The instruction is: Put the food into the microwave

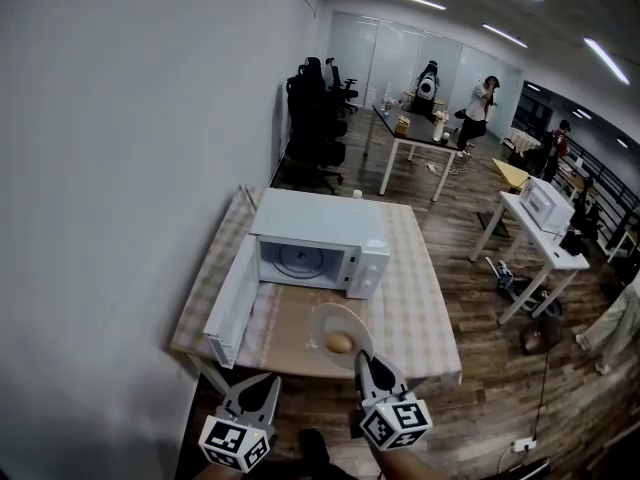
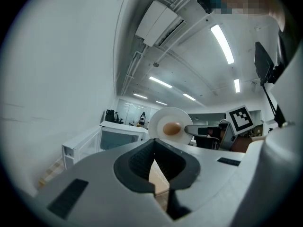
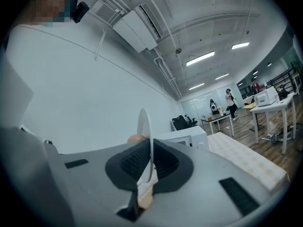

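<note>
Showing one microwave (image 1: 318, 240), one plate (image 1: 341, 323), one egg (image 1: 339, 343)

The plate (image 1: 340, 324) looked smooth, glossy and white, like glazed ceramic. The egg (image 1: 339, 343) on it had a matt brown shell. The microwave (image 1: 320, 226) had a smooth white casing. The bench (image 1: 425, 308) wore a checked cloth (image 1: 405, 258) under a plain, matt tan sheet (image 1: 290, 320). The floor (image 1: 470, 298) showed wood-look planks. The left gripper (image 1: 270, 380) and right gripper (image 1: 363, 361) were matt grey plastic with ribbed black pads (image 3: 135, 162).

Plate (image 3: 146, 126) hides most of the egg (image 3: 135, 138).
</note>
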Available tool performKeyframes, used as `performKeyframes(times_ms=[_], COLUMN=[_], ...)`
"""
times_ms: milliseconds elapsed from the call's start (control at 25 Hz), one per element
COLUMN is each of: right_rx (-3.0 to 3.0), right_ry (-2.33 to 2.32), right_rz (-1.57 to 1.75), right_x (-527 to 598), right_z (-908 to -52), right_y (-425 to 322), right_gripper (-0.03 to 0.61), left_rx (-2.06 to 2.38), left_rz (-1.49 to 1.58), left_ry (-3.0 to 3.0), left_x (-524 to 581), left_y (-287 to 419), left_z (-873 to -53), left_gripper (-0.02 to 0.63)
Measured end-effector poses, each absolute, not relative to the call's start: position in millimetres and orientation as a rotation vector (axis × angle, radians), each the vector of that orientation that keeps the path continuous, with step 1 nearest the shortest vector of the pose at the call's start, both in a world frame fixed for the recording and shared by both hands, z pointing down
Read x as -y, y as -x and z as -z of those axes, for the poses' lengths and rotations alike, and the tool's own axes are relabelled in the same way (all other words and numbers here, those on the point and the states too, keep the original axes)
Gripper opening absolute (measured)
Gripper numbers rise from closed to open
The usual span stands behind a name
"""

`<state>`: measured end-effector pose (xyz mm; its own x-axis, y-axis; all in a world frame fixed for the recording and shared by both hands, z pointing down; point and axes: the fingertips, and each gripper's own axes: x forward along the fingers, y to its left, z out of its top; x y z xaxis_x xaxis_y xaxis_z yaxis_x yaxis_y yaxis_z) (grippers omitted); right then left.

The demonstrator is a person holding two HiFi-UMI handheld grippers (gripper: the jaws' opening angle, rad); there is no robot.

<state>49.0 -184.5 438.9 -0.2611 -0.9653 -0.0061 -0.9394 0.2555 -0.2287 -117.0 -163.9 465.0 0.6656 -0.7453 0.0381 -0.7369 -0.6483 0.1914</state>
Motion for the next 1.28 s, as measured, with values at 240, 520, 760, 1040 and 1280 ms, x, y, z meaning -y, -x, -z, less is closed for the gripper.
performKeyframes(times_ms=[240,520,760,1040,1280], right_rx=[-2.399,-2.418,-2.449,-2.471,-2.468], right_ry=[1.776,1.75,1.722,1.662,1.643], right_rz=[0.317,0.381,0.477,0.586,0.732], right_x=[228,285,336,381,412], right_z=[-451,-464,-485,-516,-548], right_y=[-55,-68,-72,-76,-84], right_gripper=[0.017,0.017,0.017,0.017,0.017], left_rx=[1.274,1.331,1.37,1.411,1.434], left_rz=[0.046,0.017,-0.019,-0.087,-0.12], left_ry=[-2.667,-2.645,-2.621,-2.592,-2.514], left_x=[198,241,279,318,344], left_y=[114,102,90,78,70], left_z=[-467,-466,-472,-494,-518], left_gripper=[0.008,0.008,0.008,0.008,0.008])
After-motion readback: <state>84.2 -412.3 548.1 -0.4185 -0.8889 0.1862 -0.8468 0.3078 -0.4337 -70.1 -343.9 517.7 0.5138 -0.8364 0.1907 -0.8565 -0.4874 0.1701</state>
